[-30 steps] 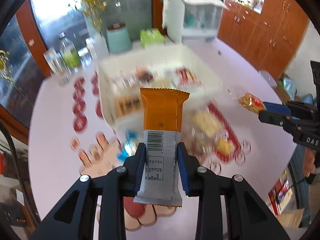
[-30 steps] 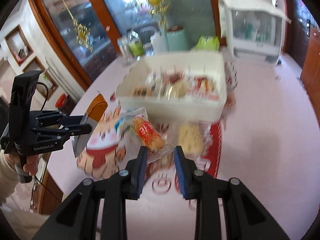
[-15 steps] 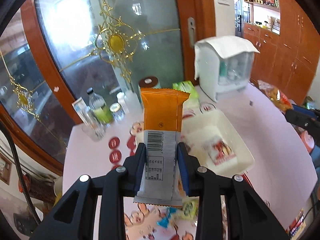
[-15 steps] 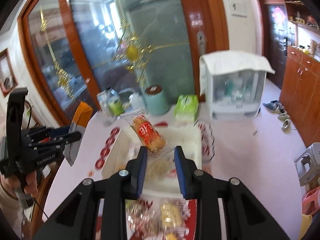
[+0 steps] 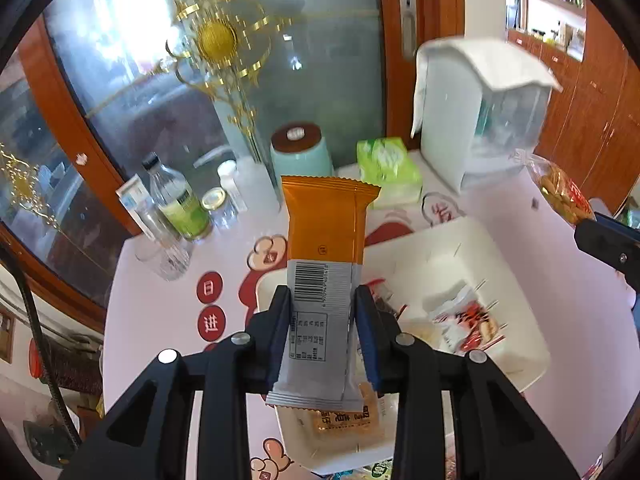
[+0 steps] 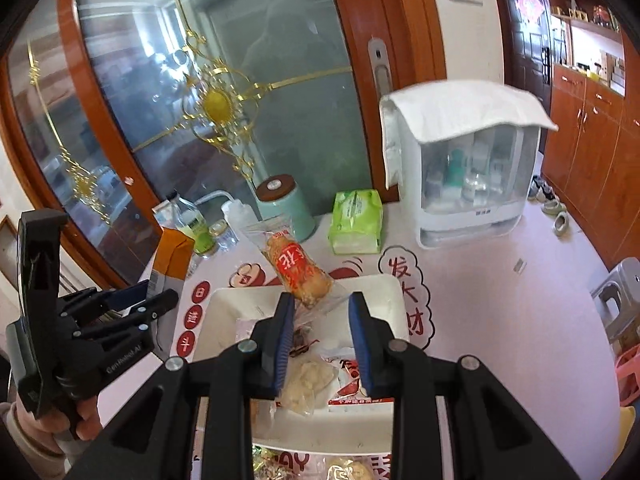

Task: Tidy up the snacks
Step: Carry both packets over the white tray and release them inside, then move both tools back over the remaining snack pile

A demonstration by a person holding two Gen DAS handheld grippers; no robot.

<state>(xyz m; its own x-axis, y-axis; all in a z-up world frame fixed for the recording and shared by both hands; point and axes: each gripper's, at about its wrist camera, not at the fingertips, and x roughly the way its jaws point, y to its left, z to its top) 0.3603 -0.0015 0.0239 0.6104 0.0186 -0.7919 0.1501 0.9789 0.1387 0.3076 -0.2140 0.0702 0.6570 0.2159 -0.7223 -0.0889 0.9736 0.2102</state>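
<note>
My left gripper [image 5: 323, 322] is shut on an orange and silver snack bar [image 5: 326, 264], held upright over the near left corner of the white bin [image 5: 516, 280]. In the right wrist view the same bar [image 6: 170, 258] sticks up from that gripper [image 6: 138, 300] at the left. My right gripper [image 6: 320, 328] is shut on the clear tail of a wrapped pastry with a red label [image 6: 298, 270], held above the white bin [image 6: 240, 300]. The bin holds several wrapped snacks [image 5: 466, 320]. The pastry [image 5: 560, 192] also shows at the right edge of the left wrist view.
At the table's far edge stand a mint canister [image 6: 286, 208], a green tissue pack [image 6: 356, 222], bottles [image 5: 178, 200] and a white cabinet with a cloth [image 6: 468, 172]. A glass door lies behind. More snacks [image 6: 344, 470] lie on a red tray in front of the bin. A grey stool [image 6: 620, 288] stands at the right.
Both grippers have risen and moved forward with their snacks, from the loose snacks on the near table to above the white bin. The far table edge and door have come closer.
</note>
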